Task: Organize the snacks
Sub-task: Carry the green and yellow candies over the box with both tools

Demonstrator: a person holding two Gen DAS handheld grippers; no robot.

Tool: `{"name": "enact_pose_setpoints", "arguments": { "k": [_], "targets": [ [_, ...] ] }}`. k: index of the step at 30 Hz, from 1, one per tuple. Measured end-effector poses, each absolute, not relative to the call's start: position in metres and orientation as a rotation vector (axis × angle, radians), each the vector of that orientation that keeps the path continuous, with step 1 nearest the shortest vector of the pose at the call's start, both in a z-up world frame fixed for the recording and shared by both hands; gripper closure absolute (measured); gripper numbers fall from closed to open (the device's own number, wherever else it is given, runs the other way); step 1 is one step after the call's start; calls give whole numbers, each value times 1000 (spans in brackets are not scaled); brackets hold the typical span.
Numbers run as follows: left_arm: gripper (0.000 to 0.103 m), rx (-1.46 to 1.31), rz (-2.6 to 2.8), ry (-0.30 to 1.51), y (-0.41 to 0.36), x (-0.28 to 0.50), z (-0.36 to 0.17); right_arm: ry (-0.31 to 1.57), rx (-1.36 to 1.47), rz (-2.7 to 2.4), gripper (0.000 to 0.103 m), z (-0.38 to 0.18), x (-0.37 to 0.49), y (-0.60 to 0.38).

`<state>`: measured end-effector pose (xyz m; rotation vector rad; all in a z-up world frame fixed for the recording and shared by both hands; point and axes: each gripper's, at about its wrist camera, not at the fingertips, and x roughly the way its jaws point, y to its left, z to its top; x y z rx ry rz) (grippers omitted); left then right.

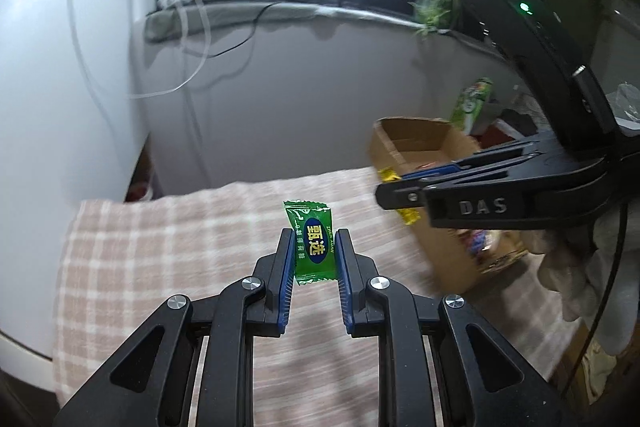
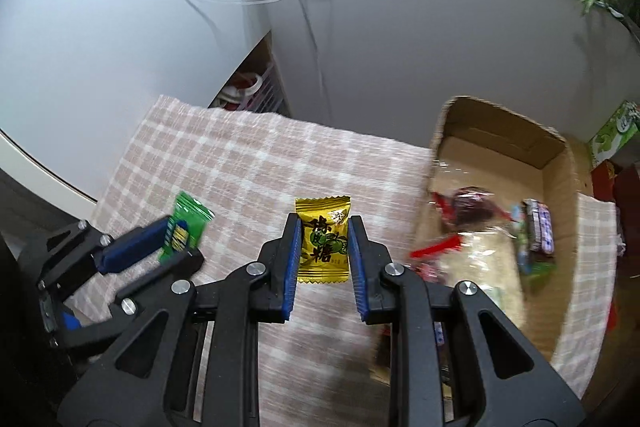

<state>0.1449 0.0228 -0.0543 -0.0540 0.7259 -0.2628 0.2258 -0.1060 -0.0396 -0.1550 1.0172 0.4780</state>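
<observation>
We hold a candy in each gripper above the checked cloth (image 2: 240, 163). Our right gripper (image 2: 324, 247) pinches the yellow candy (image 2: 323, 241) upright, just beside the cardboard box (image 2: 560, 195) at the cloth's right edge, nearer than the left. Our left gripper (image 1: 313, 251) pinches the green candy (image 1: 313, 243), its long axis upright, glossy and crimped at both ends.

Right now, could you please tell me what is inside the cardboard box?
The cardboard box holds a clear bag with something dark red inside, a small purple packet and other blurred wrappers. Its far end is bare cardboard. The right gripper hides the near corner.
</observation>
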Motion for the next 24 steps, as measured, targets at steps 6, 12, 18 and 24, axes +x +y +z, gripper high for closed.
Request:
{"name": "enact_pose_setpoints", "arguments": {
  "k": [6, 12, 18, 24],
  "targets": [
    [85, -26, -339, 708, -25, 148, -44, 977, -126, 426, 79, -26, 232, -153],
    [85, -15, -393, 706, -65, 151, -40, 954, -123, 362, 79, -29, 239, -191],
    [85, -4, -434, 710, -99, 157, -40, 946, -101, 312, 79, -33, 245, -224],
    [85, 9, -451, 712, -124, 162, -41, 949, -77, 297, 79, -36, 247, -244]
  ]
}}
